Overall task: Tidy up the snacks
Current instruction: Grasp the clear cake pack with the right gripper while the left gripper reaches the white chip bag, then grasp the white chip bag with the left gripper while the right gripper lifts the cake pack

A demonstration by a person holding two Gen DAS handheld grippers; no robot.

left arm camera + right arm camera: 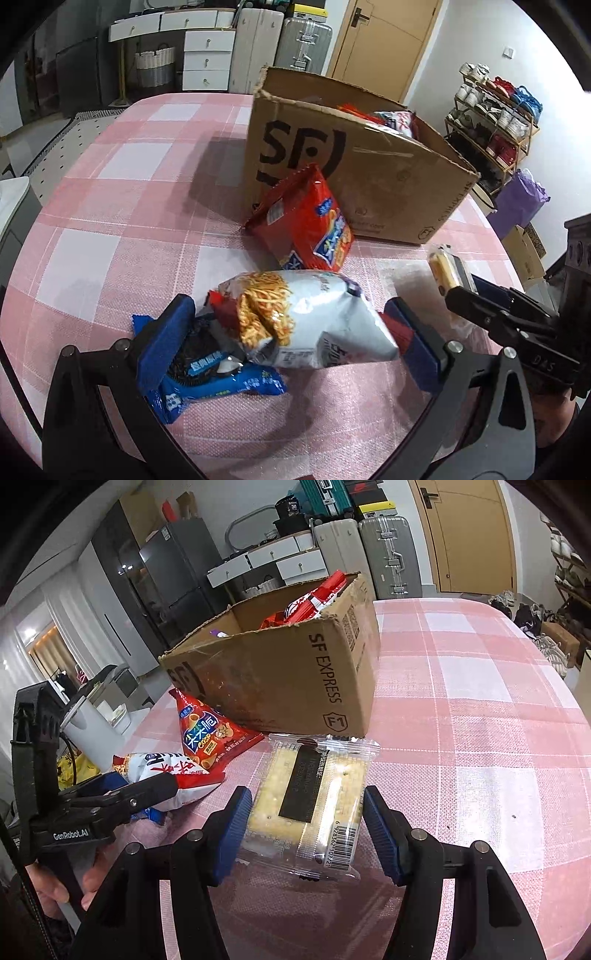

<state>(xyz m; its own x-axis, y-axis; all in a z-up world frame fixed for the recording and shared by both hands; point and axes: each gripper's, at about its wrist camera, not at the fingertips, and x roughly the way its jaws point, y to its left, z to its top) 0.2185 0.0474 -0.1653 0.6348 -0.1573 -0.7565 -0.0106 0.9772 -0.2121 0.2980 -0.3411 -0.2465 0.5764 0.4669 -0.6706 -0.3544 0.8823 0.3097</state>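
A pink-and-white checked cloth covers the desk point(110, 206), with white drawers, suitcases and a shoe rack behind it. An open SF Express cardboard box point(280, 679) stands on the cloth and already holds some red packets. Outside it, a red crisp bag point(310, 225) leans against the box front, a white noodle-snack bag point(306, 317) lies just nearer, and a blue cookie pack point(214, 376) sits partly under that bag.

The left tongs point(291, 339) are spread wide, one finger either side of the noodle-snack bag; the left finger sits over the cookie pack, and neither visibly presses the bag. The right tongs point(306, 827) straddle a clear-wrapped cracker packet point(314, 797); the pads sit at its edges, but a firm pinch cannot be told.

The step in hand looks like grasping these two snacks to move them into the box. To do it well, the left tongs should probably close across the bag's puffed middle, clear of the cookie pack, so only one item lifts. The right tongs should squeeze gently, since crackers may break, then lift high enough to clear the box rim.
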